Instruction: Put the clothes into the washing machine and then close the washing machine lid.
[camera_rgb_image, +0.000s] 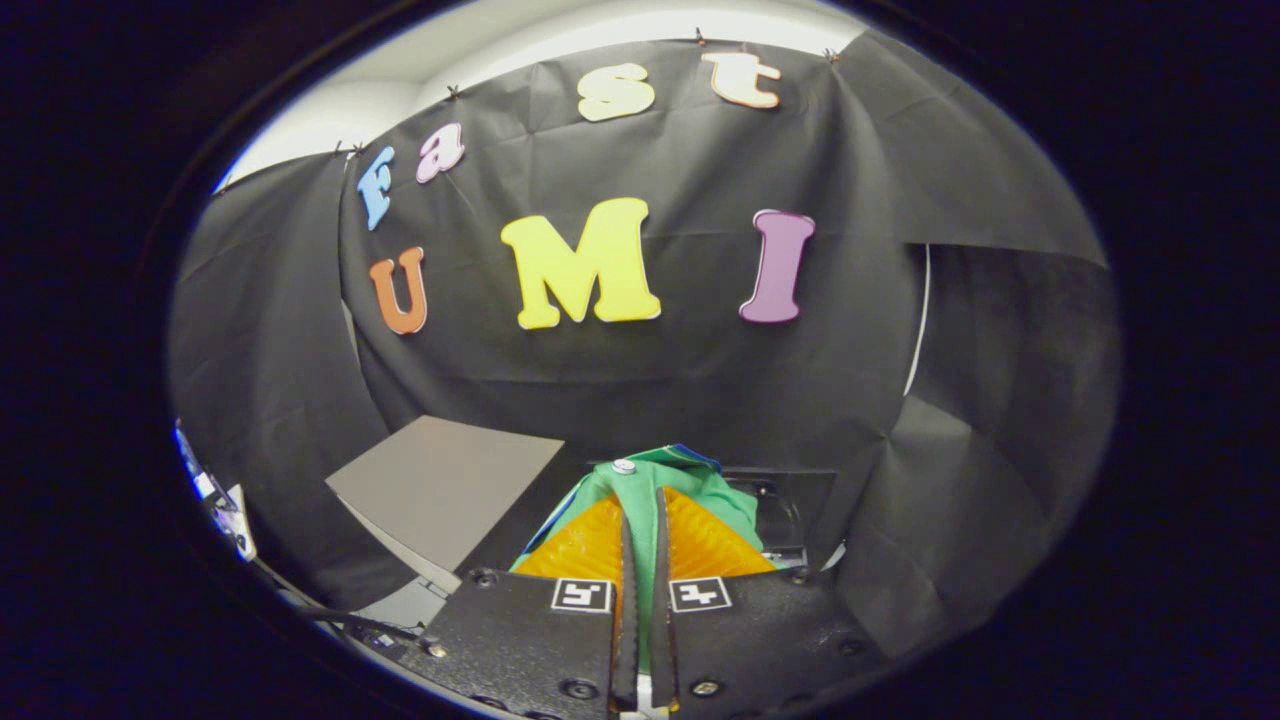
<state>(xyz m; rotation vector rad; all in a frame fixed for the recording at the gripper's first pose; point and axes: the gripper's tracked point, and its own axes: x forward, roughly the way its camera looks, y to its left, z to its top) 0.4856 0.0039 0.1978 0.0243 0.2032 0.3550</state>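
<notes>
— Black cloth covers the booth wall (640, 380); what does the tool (640, 545) hold?
— Its fingers (628, 600) are nearly together, clamped on a green cloth (700, 490). A grey lid (440, 490) stands open to its left, near.

Green soft cloth garment (690, 490) pinched between the fingers of the hand-held gripper (645, 540), a small silver-white round button (624, 466) on it, a sliver of blue at its far edge. Left of the garment, a flat grey raised lid panel (445, 485). Right of the garment, a dark glossy machine top (795, 505). Behind the garment, black cloth booth wall (690, 370).
</notes>
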